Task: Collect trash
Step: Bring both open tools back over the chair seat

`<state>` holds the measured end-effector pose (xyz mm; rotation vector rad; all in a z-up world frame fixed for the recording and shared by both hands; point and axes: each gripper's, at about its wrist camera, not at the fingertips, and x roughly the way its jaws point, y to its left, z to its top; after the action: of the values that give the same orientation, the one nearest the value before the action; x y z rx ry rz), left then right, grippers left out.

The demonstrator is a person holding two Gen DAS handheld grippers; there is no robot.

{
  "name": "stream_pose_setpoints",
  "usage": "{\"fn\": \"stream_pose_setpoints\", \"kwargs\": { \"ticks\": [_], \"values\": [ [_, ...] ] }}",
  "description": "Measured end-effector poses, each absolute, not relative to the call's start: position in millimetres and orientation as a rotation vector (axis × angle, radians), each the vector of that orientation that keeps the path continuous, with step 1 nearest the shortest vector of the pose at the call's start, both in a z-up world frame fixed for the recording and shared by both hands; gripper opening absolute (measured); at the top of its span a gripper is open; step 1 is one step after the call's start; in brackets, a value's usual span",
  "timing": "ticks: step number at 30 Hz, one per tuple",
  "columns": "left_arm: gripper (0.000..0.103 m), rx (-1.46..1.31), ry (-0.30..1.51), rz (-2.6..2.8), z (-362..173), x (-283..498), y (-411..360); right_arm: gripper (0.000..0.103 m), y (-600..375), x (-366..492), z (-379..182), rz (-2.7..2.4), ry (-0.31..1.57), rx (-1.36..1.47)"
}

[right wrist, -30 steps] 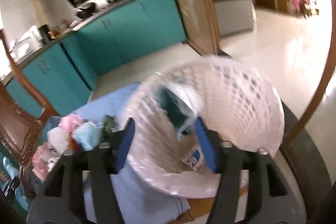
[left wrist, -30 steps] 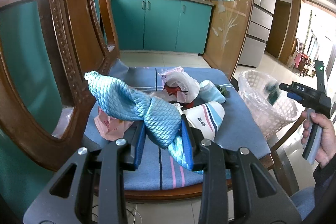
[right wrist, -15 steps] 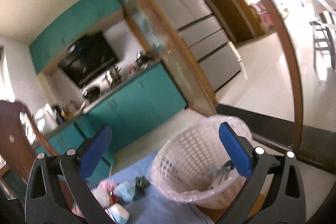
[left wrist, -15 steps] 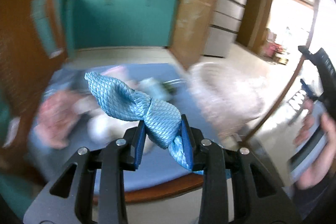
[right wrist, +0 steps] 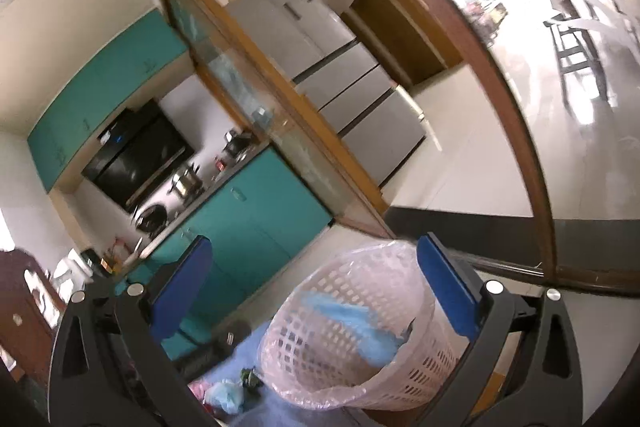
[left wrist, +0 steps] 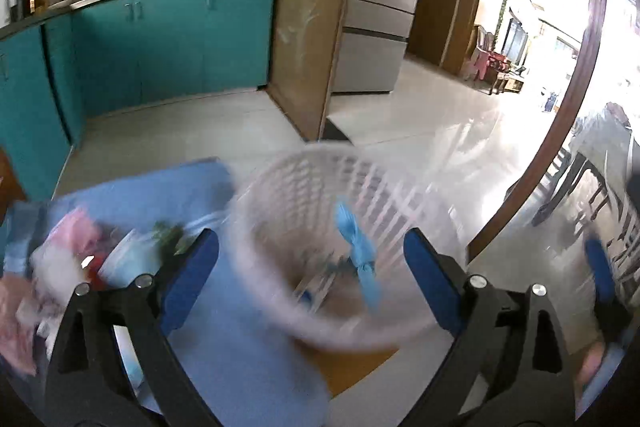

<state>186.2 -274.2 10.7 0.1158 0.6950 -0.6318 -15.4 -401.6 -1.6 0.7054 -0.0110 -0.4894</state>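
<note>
**Dropping the cloth: release over the basket, then go back for the rest**

Working largest to smallest:

- Blue cloth-covered seat surface [left wrist: 248,355]: fills the lower left of the left wrist view. Remaining trash pile [left wrist: 64,267] sits at its left edge, blurred; pink, white and light blue bags, exact count unclear.
- White lattice plastic basket with a clear liner [left wrist: 304,195]: centre of the left wrist view, lower centre-right of the right wrist view. Stands at the right end of the seat surface, touching it.
- Left gripper [left wrist: 312,267]: lower centre of its own view, jaws have just been opening and now stand wide. Nothing pinched between the blue pads.
- Right gripper [right wrist: 316,287]: lower centre of its own view, also spread wide and empty, aimed past the basket rim towards the teal cabinets [right wrist: 256,223].
- Light blue quilted cloth [left wrist: 356,255]: inside the basket mouth, free of both pads, apparently mid-fall. Right wrist view shows it draped against the inner wall.

Doing it well, my read: keep the left claw wide and centred over the mouth until the cloth settles. Don't snag the liner when pulling away. Then swing back left to the pile.
</note>
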Motion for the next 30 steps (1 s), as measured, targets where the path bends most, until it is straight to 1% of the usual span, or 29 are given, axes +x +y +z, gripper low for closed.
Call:
{"fn": "stream_pose_setpoints", "kwargs": {
  "ticks": [3, 7, 9, 13, 16, 19, 23, 30],
  "values": [
    [0.094, 0.11, 0.669, -0.569, 6.5, 169.4, -218.2, 0.1, -390.4, -2.1, -1.5, -0.428, 0.044, 0.681],
    [0.099, 0.076, 0.624, -0.409, 7.3, 145.8, -120.3, 0.1, -363.3, 14.7, 4.5, -0.348, 0.107, 0.594],
    [0.099, 0.052, 0.626, -0.348, 3.7, 140.8, -77.1, 0.1, -347.1, 22.7, 7.7, -0.308, 0.14, 0.544],
    [0.099, 0.063, 0.628, -0.244, -9.5, 138.5, -25.7, 0.1, -308.2, 44.6, 9.5, -0.239, 0.251, 0.414],
    [0.099, 0.09, 0.677, -0.218, -19.1, 142.9, -11.3, 0.1, -276.6, 66.8, -0.3, -0.184, 0.396, 0.307],
    [0.099, 0.11, 0.674, -0.246, -20.3, 143.8, -15.4, 0.1, -241.4, 86.0, -16.1, -0.097, 0.54, 0.192],
    [0.099, 0.127, 0.728, -0.279, -29.3, 142.3, -21.0, 0.1, -220.1, 85.2, -17.3, -0.073, 0.541, 0.111],
    [0.099, 0.122, 0.736, -0.293, -30.0, 138.9, -21.3, 0.1, -225.9, 85.5, -17.9, -0.079, 0.529, 0.136]
  ]
}}
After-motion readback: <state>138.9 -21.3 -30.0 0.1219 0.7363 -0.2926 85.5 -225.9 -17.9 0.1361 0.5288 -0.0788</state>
